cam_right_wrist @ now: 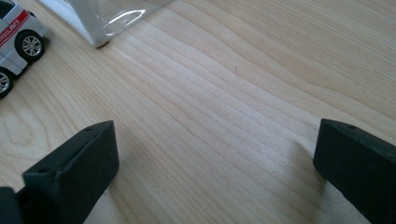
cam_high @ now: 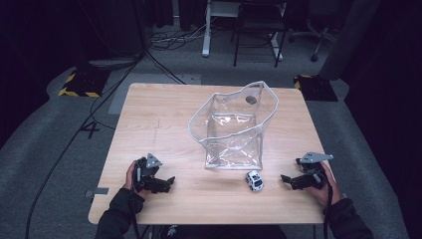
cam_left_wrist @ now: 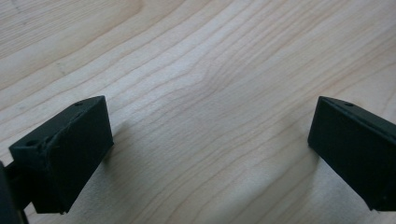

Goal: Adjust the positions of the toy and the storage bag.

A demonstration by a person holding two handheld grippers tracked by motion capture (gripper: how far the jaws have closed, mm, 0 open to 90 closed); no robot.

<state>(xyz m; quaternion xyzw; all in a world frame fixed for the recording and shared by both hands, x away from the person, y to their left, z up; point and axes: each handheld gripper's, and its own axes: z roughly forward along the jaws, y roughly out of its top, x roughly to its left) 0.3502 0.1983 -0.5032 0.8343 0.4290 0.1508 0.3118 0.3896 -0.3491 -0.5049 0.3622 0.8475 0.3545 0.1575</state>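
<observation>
Resting low on the pale wooden surface (cam_high: 164, 124), my right gripper (cam_high: 293, 180) has jaws wide and empty. Small white toy car (cam_high: 254, 180) lies to its left, nearer it than left gripper (cam_high: 160, 183), jaws also wide. Clear plastic bag (cam_high: 234, 124) stands just beyond.

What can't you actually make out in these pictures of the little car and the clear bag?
- Toy car: the right gripper view's left edge cuts it off; the red lettering on its side is partly readable at best.
- Toy car in the high view: too small to read any markings.
- Clear bag: the dark round spot near its top edge is too small to identify.
- Clear bag in the right gripper view: just a corner, cut by the top edge.
</observation>
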